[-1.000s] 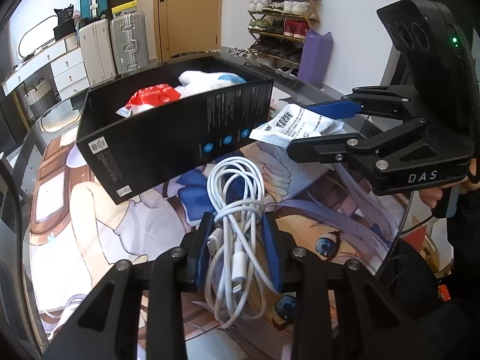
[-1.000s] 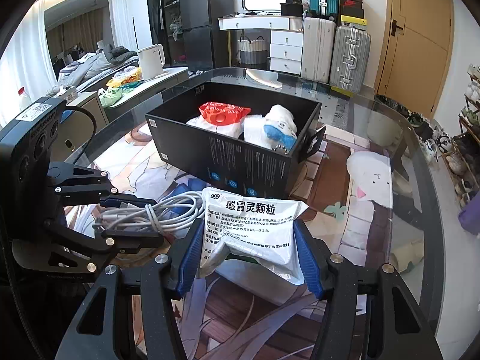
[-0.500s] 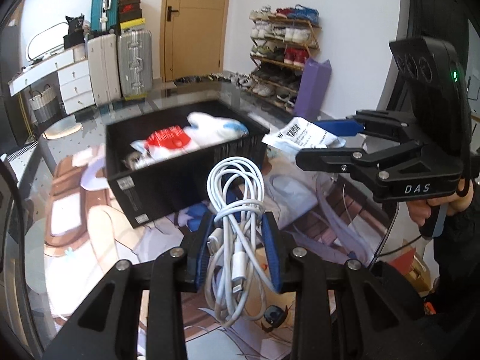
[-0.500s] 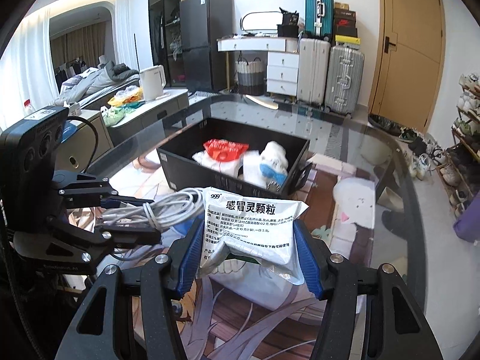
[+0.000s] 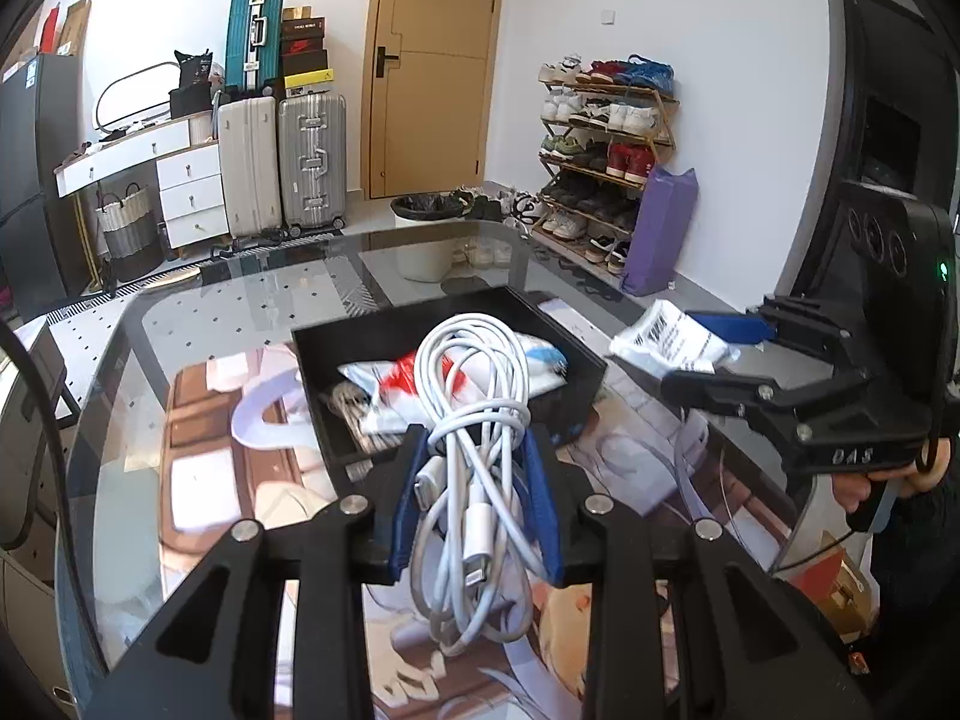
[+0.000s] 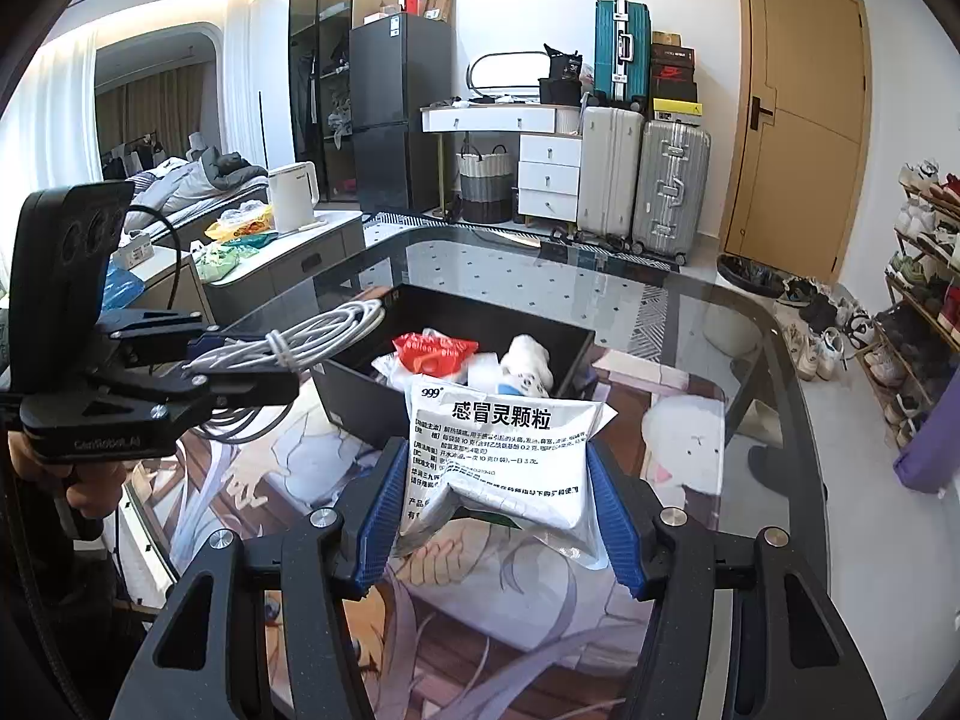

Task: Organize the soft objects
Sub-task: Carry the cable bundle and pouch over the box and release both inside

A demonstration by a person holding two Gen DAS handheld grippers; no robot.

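Observation:
My left gripper [image 5: 477, 495] is shut on a coiled bundle of white cables [image 5: 474, 420], held in the air in front of a black open box [image 5: 336, 336]. The same bundle of white cables [image 6: 300, 339] shows at the left of the right wrist view. My right gripper [image 6: 495, 507] is shut on a silver medicine sachet [image 6: 504, 456] with printed text, also lifted above the table. The box [image 6: 360, 402] holds a red-and-white packet [image 6: 435, 354], a white-and-blue soft item [image 6: 528, 369] and other soft things. In the left wrist view the sachet [image 5: 666, 339] hangs right of the box.
The box stands on a glass table [image 5: 198, 312] with a printed anime mat [image 6: 684, 450] under it. Suitcases [image 5: 282, 156], a white drawer unit, a door and a shoe rack [image 5: 606, 144] line the walls. A white bin [image 5: 426, 234] stands beyond the table. A person's hand [image 5: 858, 489] grips the right handle.
Both grippers have risen with their loads, and the box now sits lower and smaller in both views. The grips on the cables and the sachet are unchanged.

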